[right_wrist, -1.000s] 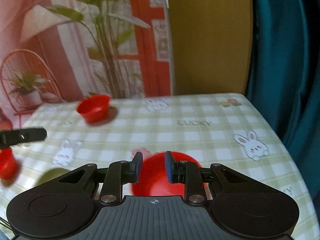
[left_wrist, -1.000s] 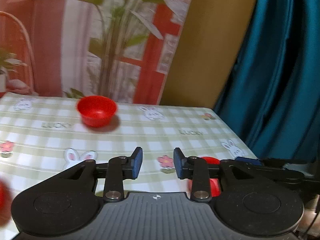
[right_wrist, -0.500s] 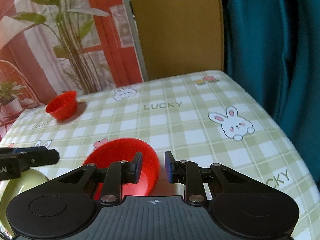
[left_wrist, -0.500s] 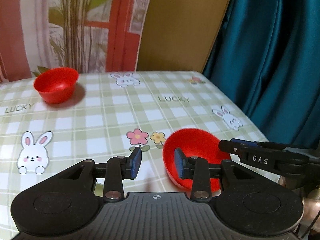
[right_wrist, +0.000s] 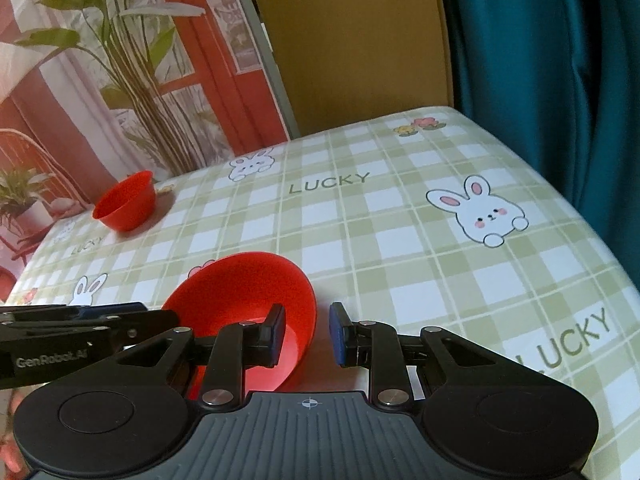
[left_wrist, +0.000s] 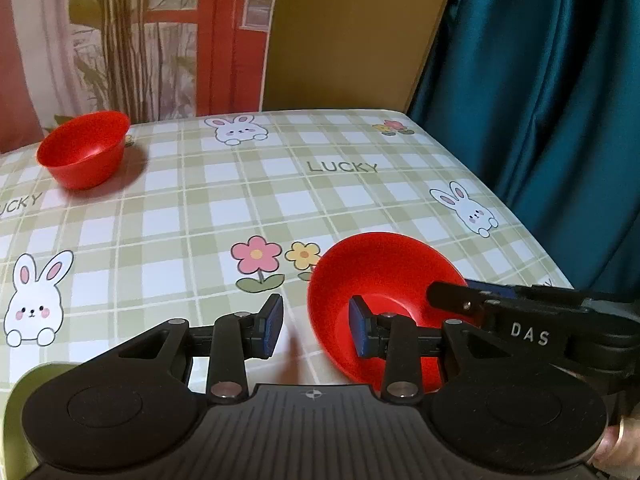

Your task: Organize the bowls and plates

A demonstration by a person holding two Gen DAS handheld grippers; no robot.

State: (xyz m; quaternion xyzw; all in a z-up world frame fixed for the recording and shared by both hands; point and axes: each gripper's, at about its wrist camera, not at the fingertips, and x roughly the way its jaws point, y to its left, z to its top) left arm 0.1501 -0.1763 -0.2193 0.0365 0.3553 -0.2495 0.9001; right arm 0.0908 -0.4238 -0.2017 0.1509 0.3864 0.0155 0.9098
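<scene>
left gripper: mine, jaws part open, nothing pressed. Left pad over bare cloth, right pad inside the near bowl, so the bowl's left wall stands in the gap.
right gripper: mine, jaws narrow but parted, not clamped. Left pad inside the same bowl, right pad outside it; the bowl's right wall sits between them, and I can't tell if either pad touches.
near bowl: shallow red plastic bowl, just ahead of both grippers on the green-checked bunny tablecloth, straddled at opposite sides of its rim.
handling (my guess): light, stiff, thin-walled, smooth, likely slippery on the pads. Not fragile. Best hold is the rim wall, one pad in, one out. It may tip or skid on the cloth if only one side closes.
far bowl: second red plastic bowl, deeper-looking, upright, far ahead and to my left gripper's left, well apart from the near one, near the table's back edge.
green item: pale green rounded thing, low left under my left gripper. Plate or bowl, can't tell.
left view only: the green item, and the right gripper's finger marked DAS reaching over the near bowl's right rim.
right view only: potted plant behind the far bowl, wire chair further left, my left gripper's finger at the near bowl's left side.
beyond: teal curtain past the table's right edge.
</scene>
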